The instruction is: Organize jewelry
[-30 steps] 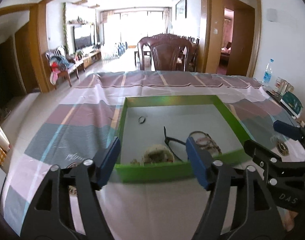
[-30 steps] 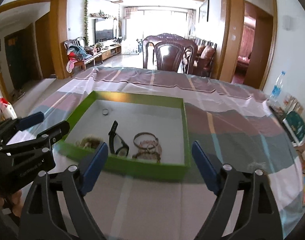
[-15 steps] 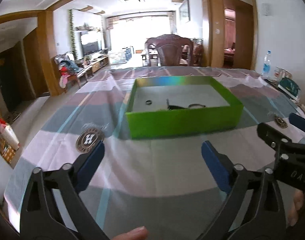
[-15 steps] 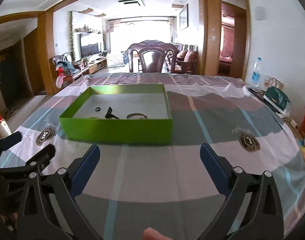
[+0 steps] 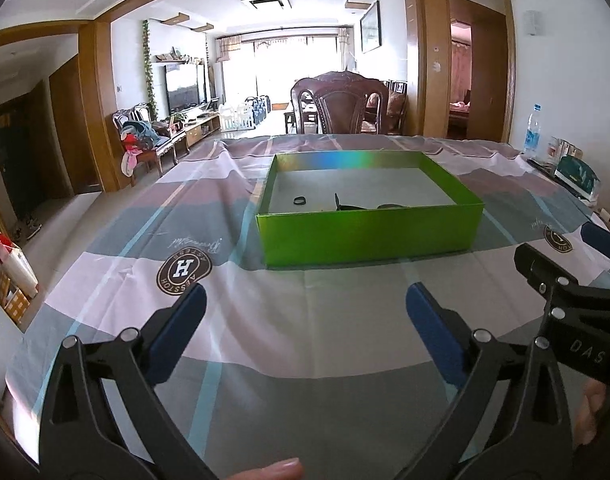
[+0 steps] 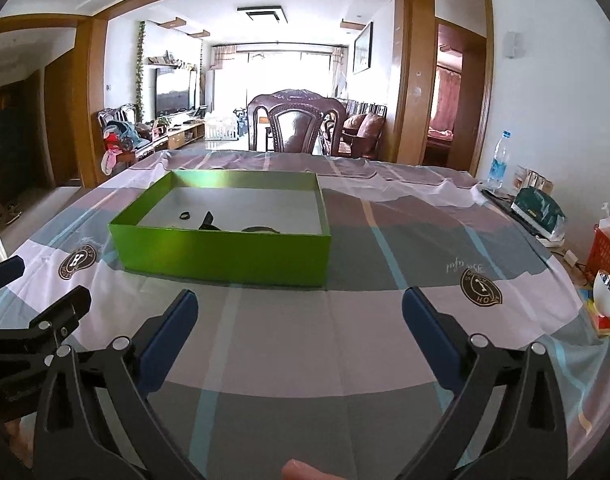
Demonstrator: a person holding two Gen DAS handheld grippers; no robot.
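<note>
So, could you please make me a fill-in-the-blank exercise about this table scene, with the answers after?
1. The jewelry lies inside a ____ box.
2. The small dark ring rests on the box's ____ floor.
3. Both the left gripper and the right gripper have their fingers ____ and hold nothing.
4. Past the table's far edge stands a wooden ____.

Answers: green; grey; open; chair

box (image 5: pixel 369 236): green, open-topped, shallow, rectangular; sits flat on the tablecloth, grey floor inside
ring (image 5: pixel 299 200): small, dark; lies flat on the box floor, left part, apart from the other pieces
dark piece (image 5: pixel 339 205): black, one end sticking up; mid-box, mostly hidden by the near wall
bangle (image 6: pixel 260 229): thin hoop, only its top edge shows above the near wall, right of the dark piece
</note>
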